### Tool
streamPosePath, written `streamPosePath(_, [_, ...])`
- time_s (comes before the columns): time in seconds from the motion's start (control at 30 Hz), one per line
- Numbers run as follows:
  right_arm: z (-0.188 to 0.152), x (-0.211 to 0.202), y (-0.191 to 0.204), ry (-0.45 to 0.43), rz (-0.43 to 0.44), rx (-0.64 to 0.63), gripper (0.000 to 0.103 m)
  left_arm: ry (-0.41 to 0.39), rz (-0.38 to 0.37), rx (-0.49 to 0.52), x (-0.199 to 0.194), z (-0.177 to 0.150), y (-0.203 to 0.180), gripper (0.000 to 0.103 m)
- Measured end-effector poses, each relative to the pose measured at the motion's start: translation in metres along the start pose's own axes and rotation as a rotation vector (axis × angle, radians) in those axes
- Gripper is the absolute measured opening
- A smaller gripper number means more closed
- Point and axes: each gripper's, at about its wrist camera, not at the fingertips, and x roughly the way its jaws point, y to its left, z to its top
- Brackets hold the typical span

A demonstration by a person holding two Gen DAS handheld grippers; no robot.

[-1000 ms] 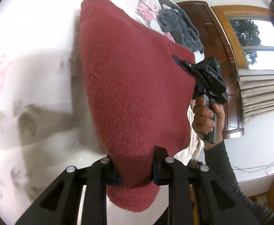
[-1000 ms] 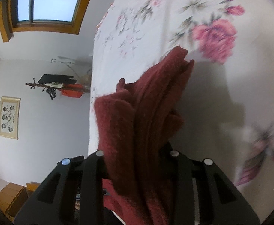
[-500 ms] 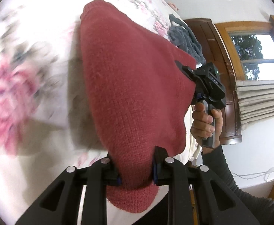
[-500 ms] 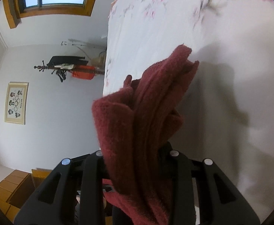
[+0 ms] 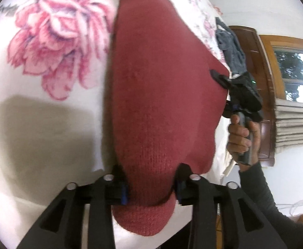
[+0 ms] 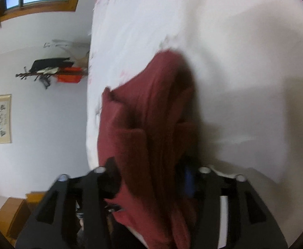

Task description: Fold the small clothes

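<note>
A dark red knitted garment (image 5: 163, 95) hangs stretched over the floral bedsheet (image 5: 47, 41). My left gripper (image 5: 151, 188) is shut on its near edge, and a flap of knit droops below the fingers. In the same view the right gripper (image 5: 219, 78) pinches the garment's far right corner, held by a person's hand (image 5: 240, 141). The right wrist view shows the red garment (image 6: 151, 128) bunched in thick folds between the right gripper's (image 6: 151, 180) closed fingers, above the white sheet (image 6: 234, 62).
A grey garment (image 5: 232, 49) lies further back on the bed. A wooden headboard (image 5: 255, 66), a window and pleated curtains are at the right. In the right wrist view, a coat rack (image 6: 51, 70) and a framed picture (image 6: 1, 118) stand against the wall beyond the bed's edge.
Both grippers have carried the garment across the bed; a large pink rose print now lies under the left view, and the right view shows plain white sheet.
</note>
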Motion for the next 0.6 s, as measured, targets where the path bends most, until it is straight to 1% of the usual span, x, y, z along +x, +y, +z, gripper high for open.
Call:
streamPosePath(0.03, [-0.003,-0.007,-0.001,-0.021,0.002,0.005,0.054,-0.003,0.005,-0.016,-0.004,-0.001,0.0,0.044])
streamPosePath(0.07, [-0.005,-0.025,-0.004,-0.069,0.002,0.013,0.054,-0.017,0.025,-0.014,-0.011,-0.003,-0.001,0.047])
streamPosePath(0.1, [-0.008,-0.041,-0.004,-0.11,-0.002,0.014,0.054,-0.046,0.087,0.007,-0.022,-0.005,-0.008,0.051])
streamPosePath(0.17, [-0.017,-0.062,0.001,-0.149,0.002,-0.007,0.052,-0.126,0.156,0.058,-0.046,-0.011,-0.02,0.051])
streamPosePath(0.2, [-0.021,-0.069,0.004,-0.153,0.011,-0.024,0.051,-0.185,0.169,0.102,-0.063,-0.016,-0.034,0.052])
streamPosePath(0.23, [-0.025,-0.071,0.01,-0.152,0.014,-0.043,0.051,-0.209,0.151,0.129,-0.071,-0.02,-0.042,0.052])
streamPosePath(0.27, [-0.029,-0.069,0.017,-0.143,0.0,-0.069,0.051,-0.229,0.107,0.154,-0.078,-0.023,-0.051,0.052])
streamPosePath(0.3, [-0.031,-0.063,0.023,-0.129,-0.023,-0.09,0.051,-0.236,0.034,0.183,-0.081,-0.025,-0.063,0.054])
streamPosePath(0.33, [-0.032,-0.056,0.026,-0.119,-0.049,-0.101,0.051,-0.223,-0.013,0.201,-0.077,-0.026,-0.071,0.054])
streamPosePath(0.37, [-0.031,-0.044,0.027,-0.1,-0.106,-0.105,0.051,-0.199,-0.051,0.217,-0.068,-0.025,-0.077,0.054])
streamPosePath(0.4, [-0.029,-0.032,0.026,-0.085,-0.141,-0.101,0.043,-0.17,-0.059,0.232,-0.055,-0.024,-0.081,0.054])
streamPosePath(0.43, [-0.029,-0.022,0.026,-0.073,-0.16,-0.098,0.022,-0.145,-0.052,0.239,-0.043,-0.023,-0.081,0.054])
streamPosePath(0.47, [-0.03,-0.02,0.025,-0.081,-0.176,-0.114,0.021,-0.111,-0.038,0.24,-0.028,-0.022,-0.079,0.054])
streamPosePath(0.5, [-0.032,-0.02,0.031,-0.106,-0.184,-0.145,0.02,-0.073,-0.012,0.226,-0.011,-0.02,-0.072,0.053])
streamPosePath(0.53, [-0.033,-0.02,0.036,-0.125,-0.19,-0.173,0.019,-0.051,0.005,0.205,0.001,-0.021,-0.066,0.053])
streamPosePath(0.57, [-0.033,-0.018,0.037,-0.147,-0.223,-0.195,0.019,-0.033,0.011,0.193,0.011,-0.022,-0.061,0.052])
streamPosePath(0.6, [-0.033,-0.013,0.038,-0.153,-0.251,-0.197,0.019,-0.019,0.032,0.188,0.021,-0.024,-0.054,0.049])
